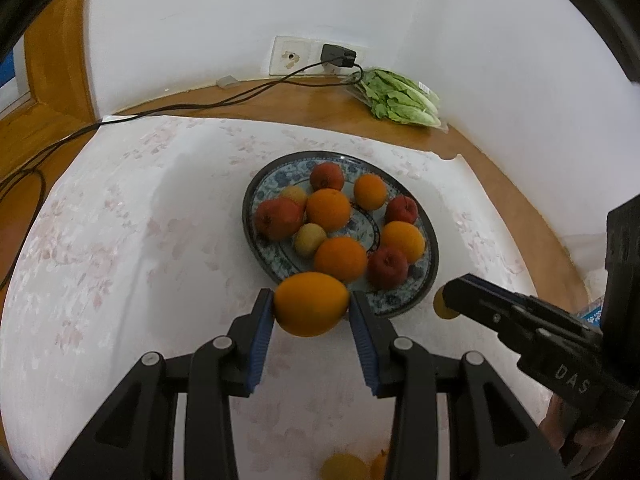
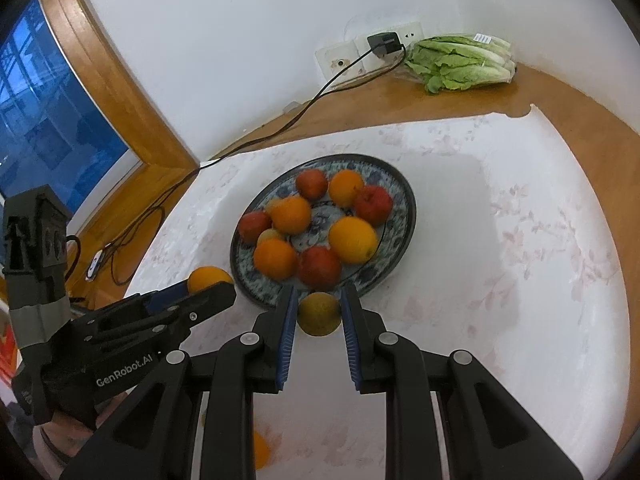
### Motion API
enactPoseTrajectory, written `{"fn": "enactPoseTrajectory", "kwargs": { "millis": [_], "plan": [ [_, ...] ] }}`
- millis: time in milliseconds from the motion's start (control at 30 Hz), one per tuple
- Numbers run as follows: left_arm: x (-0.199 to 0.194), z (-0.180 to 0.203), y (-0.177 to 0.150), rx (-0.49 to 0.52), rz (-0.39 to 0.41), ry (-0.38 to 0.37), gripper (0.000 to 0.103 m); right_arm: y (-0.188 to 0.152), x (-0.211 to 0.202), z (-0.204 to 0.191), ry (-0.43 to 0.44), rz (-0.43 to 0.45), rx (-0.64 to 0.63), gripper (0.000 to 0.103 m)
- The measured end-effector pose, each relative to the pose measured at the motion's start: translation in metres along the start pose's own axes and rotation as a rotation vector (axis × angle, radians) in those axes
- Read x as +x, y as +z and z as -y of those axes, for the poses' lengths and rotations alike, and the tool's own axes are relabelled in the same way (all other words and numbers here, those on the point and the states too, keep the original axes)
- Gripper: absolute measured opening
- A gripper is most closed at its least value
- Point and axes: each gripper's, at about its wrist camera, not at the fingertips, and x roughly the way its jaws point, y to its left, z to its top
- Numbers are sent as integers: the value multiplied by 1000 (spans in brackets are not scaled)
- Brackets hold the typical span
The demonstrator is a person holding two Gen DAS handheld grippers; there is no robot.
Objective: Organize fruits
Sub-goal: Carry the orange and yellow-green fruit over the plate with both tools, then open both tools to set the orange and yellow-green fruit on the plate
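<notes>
At the left, beyond the cloth's left edge, a black cable (image 1: 48, 148) was seen trailing over the bare wooden table (image 1: 280, 100) from a charger (image 1: 338, 56) plugged into the wall socket at the table's back edge. The left gripper (image 1: 311, 307) was closed on an orange (image 1: 310, 304), its blue pads pressed against the fruit's two sides, with the fruit held above the white flowered tablecloth (image 1: 120, 240) just in front of the near rim of the plate (image 1: 400, 304). The blue patterned plate was set near the middle of the cloth, toward its back edge, and was loaded with oranges, red fruits and small yellowish ones, all lying close together. To the right of the orange, the right gripper (image 2: 319, 307) was clamped on a small yellow-green fruit (image 2: 319, 314), also held just before the plate's near rim, with the two grippers side by side and apart. At the back right corner of the table, a bagged head of lettuce (image 1: 400, 98) was laid against the wall, well apart from the plate.
</notes>
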Motion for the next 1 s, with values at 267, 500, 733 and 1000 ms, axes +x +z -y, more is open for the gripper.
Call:
{"fn": "enactPoseTrajectory", "kwargs": {
  "millis": [267,500,733,1000],
  "plan": [
    [15,1,7,8,-16,7,40,7,12,6,-23,3,-14,24],
    [21,3,8,24,-9,13,40,8,21,8,-28,1,-29,24],
    [24,3,10,43,6,32,40,7,28,5,-40,6,-58,24],
    [22,2,13,38,7,15,40,8,27,4,-33,25,-68,27]
  ]
}}
